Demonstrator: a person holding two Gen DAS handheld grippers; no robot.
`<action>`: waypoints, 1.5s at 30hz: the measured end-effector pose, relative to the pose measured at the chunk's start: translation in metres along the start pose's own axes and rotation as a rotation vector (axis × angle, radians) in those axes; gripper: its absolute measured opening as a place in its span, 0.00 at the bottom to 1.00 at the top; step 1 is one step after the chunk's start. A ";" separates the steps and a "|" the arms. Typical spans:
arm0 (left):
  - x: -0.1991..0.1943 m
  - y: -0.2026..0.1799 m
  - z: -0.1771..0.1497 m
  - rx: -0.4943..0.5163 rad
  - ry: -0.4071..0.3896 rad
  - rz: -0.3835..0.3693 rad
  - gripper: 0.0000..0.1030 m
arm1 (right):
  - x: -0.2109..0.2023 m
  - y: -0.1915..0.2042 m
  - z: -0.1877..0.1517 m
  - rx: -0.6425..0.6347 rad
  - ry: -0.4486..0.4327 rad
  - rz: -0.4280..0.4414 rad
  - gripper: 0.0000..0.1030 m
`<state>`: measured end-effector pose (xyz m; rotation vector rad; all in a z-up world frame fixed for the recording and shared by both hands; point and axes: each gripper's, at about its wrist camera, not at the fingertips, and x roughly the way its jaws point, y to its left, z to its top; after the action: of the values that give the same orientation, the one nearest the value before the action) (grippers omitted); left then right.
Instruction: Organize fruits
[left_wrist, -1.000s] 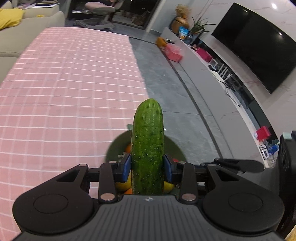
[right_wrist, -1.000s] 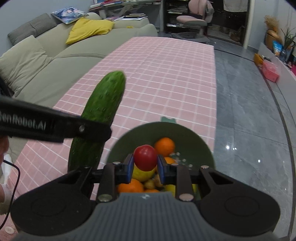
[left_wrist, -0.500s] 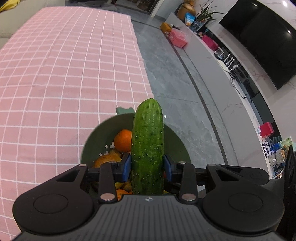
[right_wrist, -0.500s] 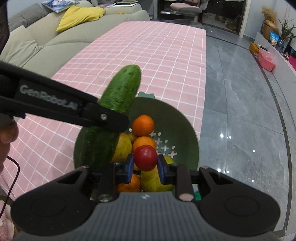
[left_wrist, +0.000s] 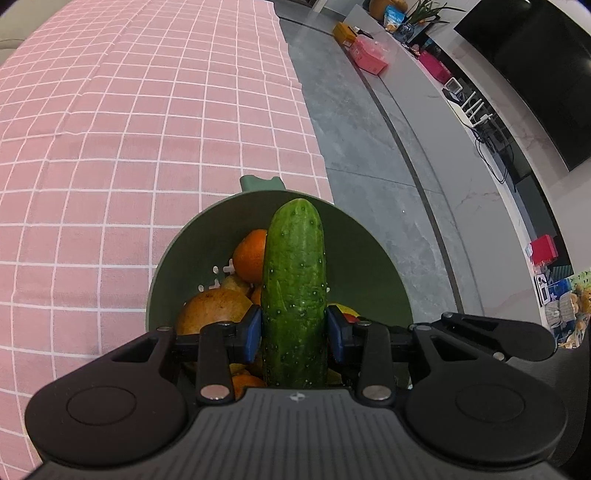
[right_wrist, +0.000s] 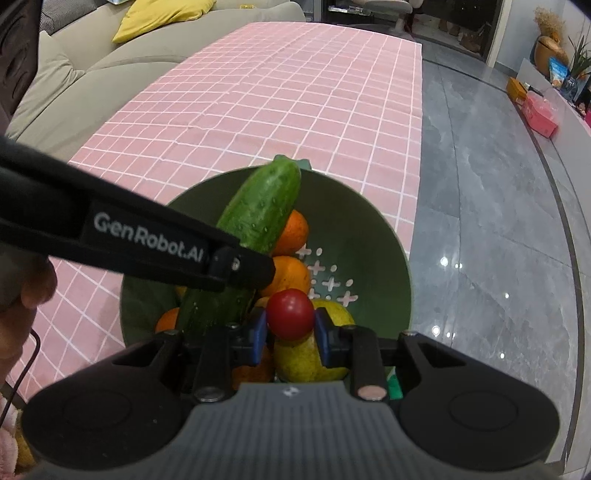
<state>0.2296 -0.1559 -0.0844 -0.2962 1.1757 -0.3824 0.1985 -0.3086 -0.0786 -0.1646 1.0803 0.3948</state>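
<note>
left tongs clamp cucumber | right tongs clamp tomato | both over green bowl of fruit

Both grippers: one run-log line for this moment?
left gripper: shut on cucumber | right gripper: shut on tomato | both over green bowl

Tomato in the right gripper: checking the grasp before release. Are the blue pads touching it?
Touching. The right wrist view shows both blue pads pressed against the tomato sides, no gap.
</note>
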 end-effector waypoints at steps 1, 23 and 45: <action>0.001 0.001 -0.001 -0.003 0.002 -0.001 0.40 | 0.001 0.001 0.001 -0.004 0.000 -0.002 0.24; -0.030 -0.011 -0.009 0.084 -0.067 -0.018 0.63 | -0.007 0.014 0.006 -0.111 0.010 -0.146 0.56; -0.174 -0.008 -0.051 0.292 -0.528 0.285 0.76 | -0.124 0.068 -0.003 0.013 -0.374 -0.257 0.89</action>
<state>0.1230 -0.0887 0.0456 0.0307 0.6187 -0.2009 0.1183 -0.2758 0.0335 -0.2060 0.6824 0.1769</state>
